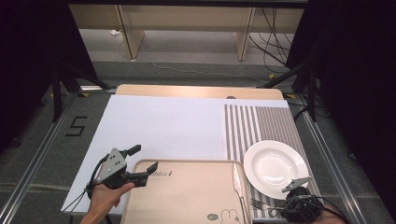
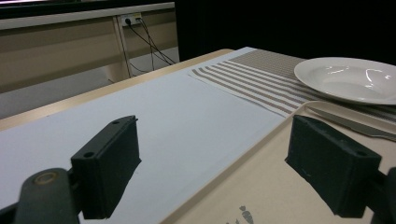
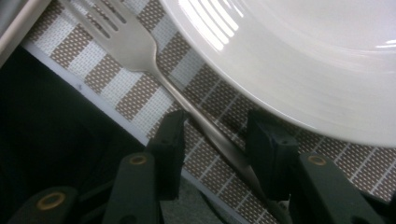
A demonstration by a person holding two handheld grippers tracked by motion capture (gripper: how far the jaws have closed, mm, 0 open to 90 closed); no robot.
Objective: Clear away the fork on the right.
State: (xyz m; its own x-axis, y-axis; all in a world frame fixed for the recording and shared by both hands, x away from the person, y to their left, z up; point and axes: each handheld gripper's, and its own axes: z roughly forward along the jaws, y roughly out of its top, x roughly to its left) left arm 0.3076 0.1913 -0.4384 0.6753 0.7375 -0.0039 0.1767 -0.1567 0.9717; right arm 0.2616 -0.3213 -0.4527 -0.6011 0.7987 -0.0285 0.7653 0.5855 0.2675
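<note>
Beside the white plate (image 3: 299,60), on the striped placemat (image 3: 140,93): one fork (image 3: 135,46), handle lying between the right gripper (image 3: 215,149)'s part-open jaws, not clamped.

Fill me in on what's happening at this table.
A person works two claws over a table setting. The right claw straddles the handle of a fork lying on the striped placemat beside the white plate, pads not yet pressing. The left claw hangs open at the tan tray's corner; a knife lies on it.
</note>
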